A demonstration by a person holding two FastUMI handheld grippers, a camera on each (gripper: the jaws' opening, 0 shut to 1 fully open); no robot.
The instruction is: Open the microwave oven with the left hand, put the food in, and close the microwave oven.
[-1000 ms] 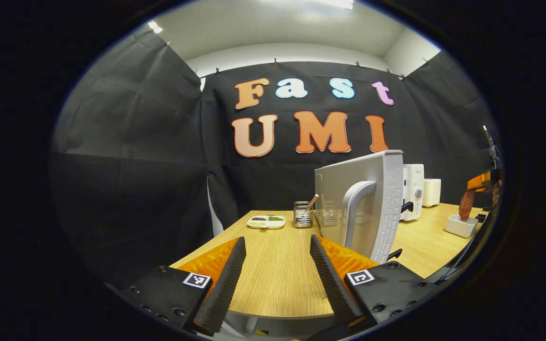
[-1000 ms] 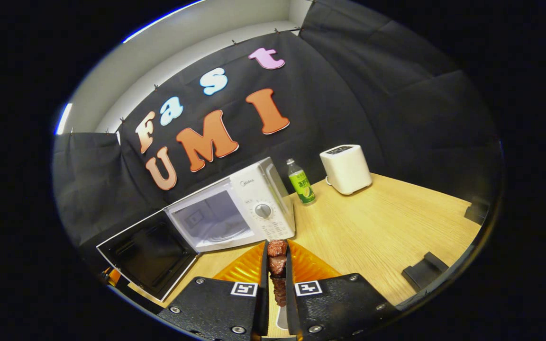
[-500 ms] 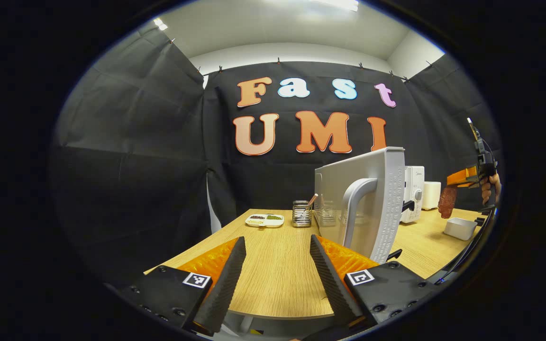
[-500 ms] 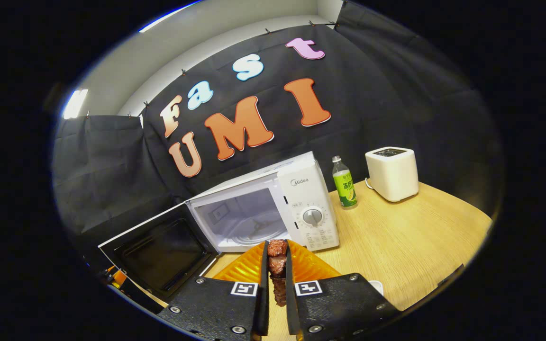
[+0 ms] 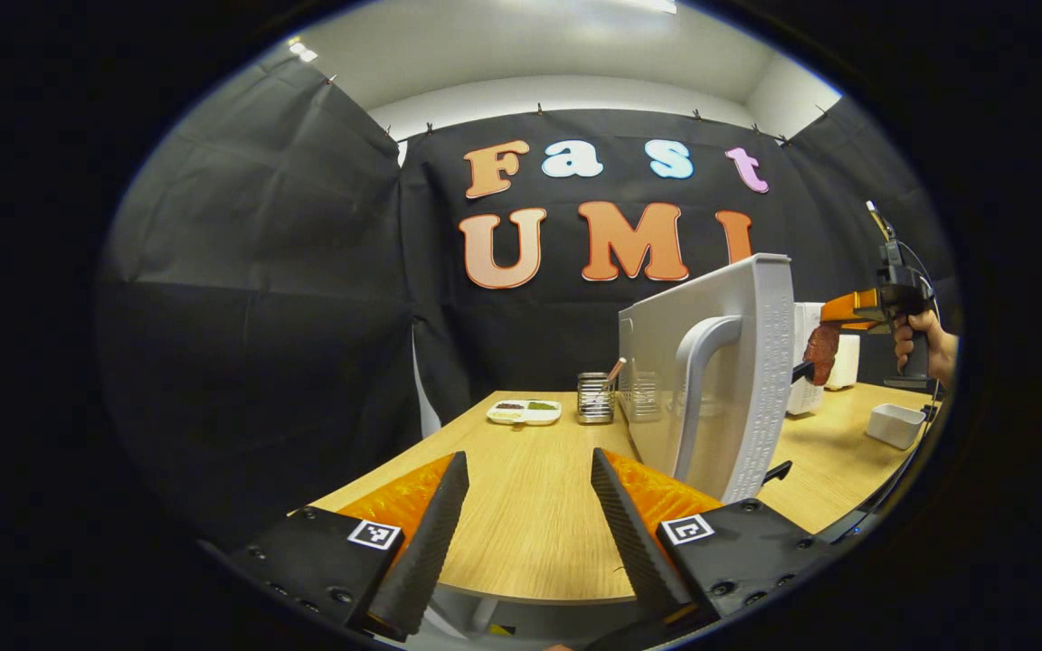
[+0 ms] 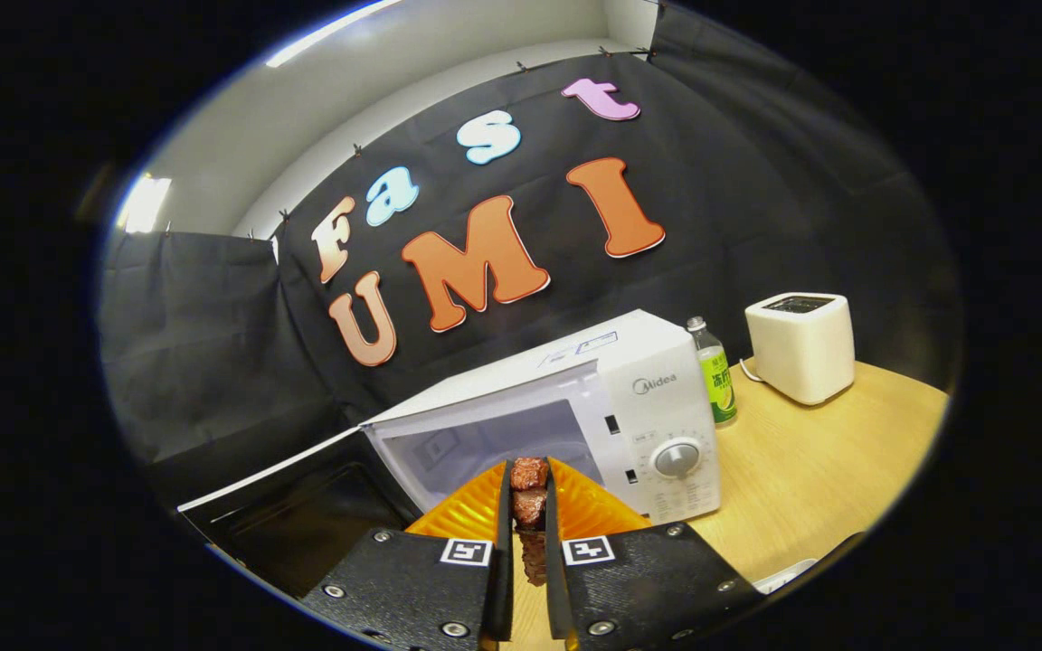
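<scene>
Item, left: my left gripper (image 5: 521, 506), fingers spread, holding nothing, low over the table (image 5: 530, 533) just beside the door.

Item, centre: microwave door (image 5: 711, 380), swung wide, edge-on.

Item, right: my right gripper (image 6: 528, 506), fingers pinched on the meat (image 6: 529, 493), level with the microwave (image 6: 593, 407) mouth and near it.

Risk: meat clipping the cavity frame or slipping from a narrow pinch; door drifting into my path, unheld.

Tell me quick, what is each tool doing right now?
Left tool: open, holding nothing, beside the microwave door.
Right tool: shut on the meat, facing the open microwave.
</scene>
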